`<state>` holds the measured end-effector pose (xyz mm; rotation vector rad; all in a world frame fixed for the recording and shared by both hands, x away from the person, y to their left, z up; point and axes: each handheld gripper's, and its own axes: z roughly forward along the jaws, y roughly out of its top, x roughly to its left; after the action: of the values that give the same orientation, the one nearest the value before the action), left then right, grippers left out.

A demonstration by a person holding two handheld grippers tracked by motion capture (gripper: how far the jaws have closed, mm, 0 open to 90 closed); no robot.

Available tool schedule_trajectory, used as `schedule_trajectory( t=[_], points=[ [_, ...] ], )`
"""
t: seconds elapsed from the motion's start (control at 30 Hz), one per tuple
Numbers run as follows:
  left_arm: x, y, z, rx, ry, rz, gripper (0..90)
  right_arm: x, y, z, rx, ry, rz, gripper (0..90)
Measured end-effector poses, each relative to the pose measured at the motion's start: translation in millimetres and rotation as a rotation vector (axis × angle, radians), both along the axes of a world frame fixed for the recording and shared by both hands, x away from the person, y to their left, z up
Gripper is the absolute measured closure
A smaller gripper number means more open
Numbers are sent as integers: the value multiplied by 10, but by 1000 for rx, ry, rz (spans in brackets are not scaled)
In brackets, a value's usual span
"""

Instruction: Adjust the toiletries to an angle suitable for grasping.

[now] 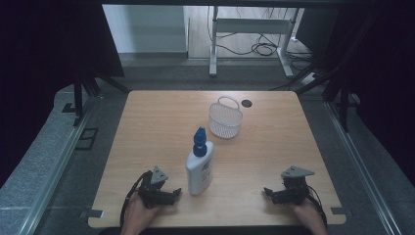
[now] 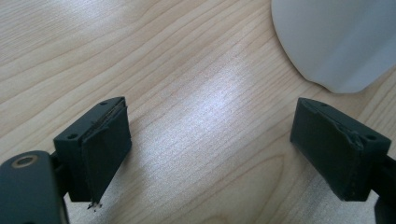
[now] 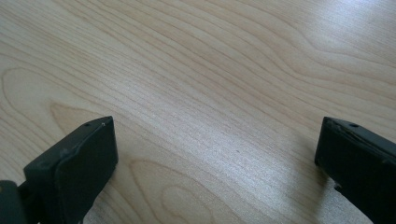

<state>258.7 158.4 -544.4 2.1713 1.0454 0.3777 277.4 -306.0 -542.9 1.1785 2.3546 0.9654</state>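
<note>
A white bottle [image 1: 199,169] with a blue cap lies mid-frame on the counter [image 1: 274,147], just right of the open left hand-held gripper [image 1: 172,194]. A white basket [image 1: 225,117] stands above it. The right hand-held gripper [image 1: 268,194], lower right, is open too.

The left gripper [image 2: 210,154] is hanging just over a pale wooden tabletop [image 2: 177,70], its two black jaws standing wide apart with nothing between them. Light is glaring softly off the wood grain between the jaws. At the upper right, the rounded edge of a white plastic object [image 2: 331,42] is sitting just beyond the right-hand jaw
</note>
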Motion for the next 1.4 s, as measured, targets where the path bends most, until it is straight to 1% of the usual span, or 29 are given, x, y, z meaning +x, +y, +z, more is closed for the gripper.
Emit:
schedule_trajectory(
  t=[0.33,0.53,0.87,0.9,1.03,1.17,1.2,1.4],
  points=[
    [8,18,5,5,4,-21,117,-12,-5,0,0,0,11,0],
    [12,14,7,5,7,-22,116,-13,-6,1,-2,-1,11,0],
    [28,8,35,21,27,-22,132,-13,-6,1,-2,-1,11,0],
    [27,8,42,22,33,-17,138,-13,-6,1,-2,-1,11,0],
    [33,13,60,28,34,-12,180,-12,-6,1,0,0,12,0],
    [39,3,70,23,32,-13,243,-12,-7,1,0,0,13,0],
    [48,-7,81,27,25,-17,259,-12,-7,1,0,0,13,0],
    [82,-59,114,9,5,-36,353,-12,-7,1,0,1,13,0]
  ],
)
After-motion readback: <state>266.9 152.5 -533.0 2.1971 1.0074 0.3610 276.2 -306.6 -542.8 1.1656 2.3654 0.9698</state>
